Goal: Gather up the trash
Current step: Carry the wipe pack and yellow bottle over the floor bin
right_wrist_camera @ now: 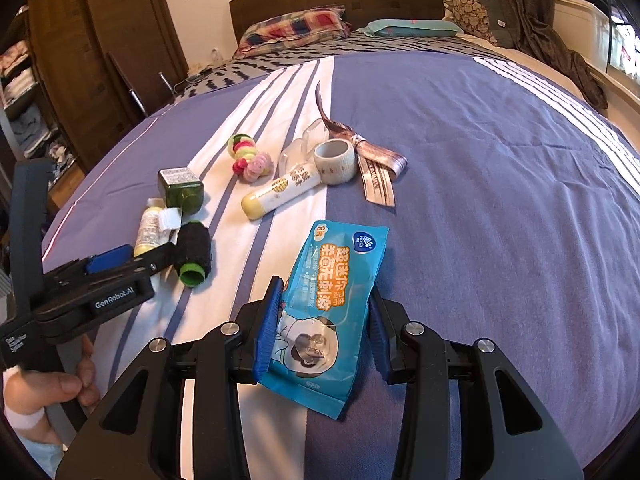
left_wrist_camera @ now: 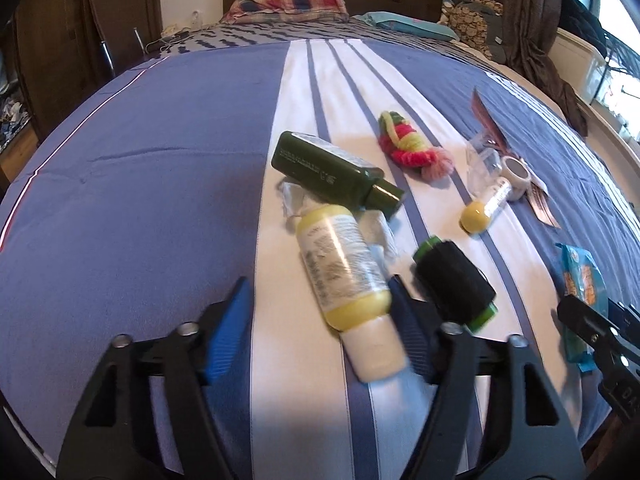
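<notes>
On the striped bedspread (right_wrist_camera: 480,160) nothing looked collected yet. Right gripper (right_wrist_camera: 324,320) straddled the blue wipes packet (right_wrist_camera: 336,280), fingers nearly closed on it; left gripper (left_wrist_camera: 320,312), fingers wide, bracketed the yellow bottle (left_wrist_camera: 344,272) left of that packet.

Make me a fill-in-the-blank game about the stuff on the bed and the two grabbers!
1. The right gripper has its fingers on either side of a ____ wipes packet.
2. The left gripper has its fingers around a bottle with a ____ cap.
3. The dark green bottle lies on its ____.
4. The black roll has ____ ends.

Missing words: blue; white; side; green
</notes>
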`<control>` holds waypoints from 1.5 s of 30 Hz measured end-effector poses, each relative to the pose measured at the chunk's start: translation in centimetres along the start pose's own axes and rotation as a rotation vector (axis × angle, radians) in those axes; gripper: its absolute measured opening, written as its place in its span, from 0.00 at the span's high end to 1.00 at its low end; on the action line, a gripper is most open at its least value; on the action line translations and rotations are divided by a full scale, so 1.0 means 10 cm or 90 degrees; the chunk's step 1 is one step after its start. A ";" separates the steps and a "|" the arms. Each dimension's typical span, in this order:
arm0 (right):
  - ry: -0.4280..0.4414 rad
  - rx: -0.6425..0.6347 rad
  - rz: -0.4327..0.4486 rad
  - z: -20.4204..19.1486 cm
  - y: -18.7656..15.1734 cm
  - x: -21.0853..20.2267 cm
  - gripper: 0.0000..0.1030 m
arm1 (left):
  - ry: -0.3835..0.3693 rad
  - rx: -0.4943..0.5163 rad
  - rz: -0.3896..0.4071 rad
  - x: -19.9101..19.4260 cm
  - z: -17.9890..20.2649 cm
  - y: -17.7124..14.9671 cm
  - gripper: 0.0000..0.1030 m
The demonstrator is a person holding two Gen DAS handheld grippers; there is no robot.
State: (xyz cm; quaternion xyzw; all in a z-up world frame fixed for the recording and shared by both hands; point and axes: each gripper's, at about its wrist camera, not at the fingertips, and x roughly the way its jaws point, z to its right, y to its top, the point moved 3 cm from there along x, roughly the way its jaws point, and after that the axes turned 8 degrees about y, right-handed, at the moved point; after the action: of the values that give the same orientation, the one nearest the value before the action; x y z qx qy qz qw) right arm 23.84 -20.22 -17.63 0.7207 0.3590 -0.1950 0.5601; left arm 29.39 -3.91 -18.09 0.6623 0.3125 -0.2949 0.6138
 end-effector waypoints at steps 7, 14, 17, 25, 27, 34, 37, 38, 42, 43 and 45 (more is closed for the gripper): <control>0.013 -0.018 0.005 -0.15 -0.10 -0.20 0.61 | -0.025 0.012 -0.001 -0.24 -0.06 -0.27 0.72; 0.020 -0.028 0.004 -0.31 -0.31 -0.41 0.61 | -0.043 0.047 0.020 -0.55 -0.09 -0.65 0.72; 0.028 -0.034 -0.001 -0.38 -0.44 -0.48 0.61 | -0.050 0.067 0.032 -0.68 -0.08 -0.81 0.72; 0.047 -0.032 0.000 -0.51 -0.77 -0.72 0.61 | -0.089 0.074 0.046 -0.97 -0.14 -1.13 0.72; 0.049 -0.035 0.003 -0.56 -0.83 -0.79 0.61 | -0.087 0.075 0.049 -1.06 -0.14 -1.21 0.72; 0.054 -0.057 0.005 -0.69 -1.09 -1.01 0.61 | -0.088 0.078 0.059 -1.32 -0.18 -1.50 0.72; 0.061 -0.061 -0.004 -0.72 -1.23 -1.06 0.61 | -0.092 0.079 0.059 -1.40 -0.18 -1.65 0.72; 0.063 -0.060 -0.008 -0.72 -1.28 -1.06 0.61 | -0.094 0.081 0.056 -1.42 -0.18 -1.71 0.72; 0.070 -0.050 -0.036 -0.69 -1.52 -1.01 0.61 | -0.097 0.080 0.034 -1.40 -0.18 -1.94 0.72; 0.071 -0.046 -0.043 -0.69 -1.56 -0.99 0.61 | -0.098 0.080 0.026 -1.38 -0.18 -2.00 0.72; 0.072 -0.038 -0.065 -0.66 -1.70 -0.91 0.61 | -0.098 0.082 0.005 -1.31 -0.18 -2.13 0.72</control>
State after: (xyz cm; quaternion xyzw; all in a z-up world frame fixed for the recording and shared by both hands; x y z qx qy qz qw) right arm 4.47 -14.78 -20.80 0.6941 0.4320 -0.1716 0.5497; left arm 4.61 -1.68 -21.24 0.6771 0.2418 -0.3621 0.5933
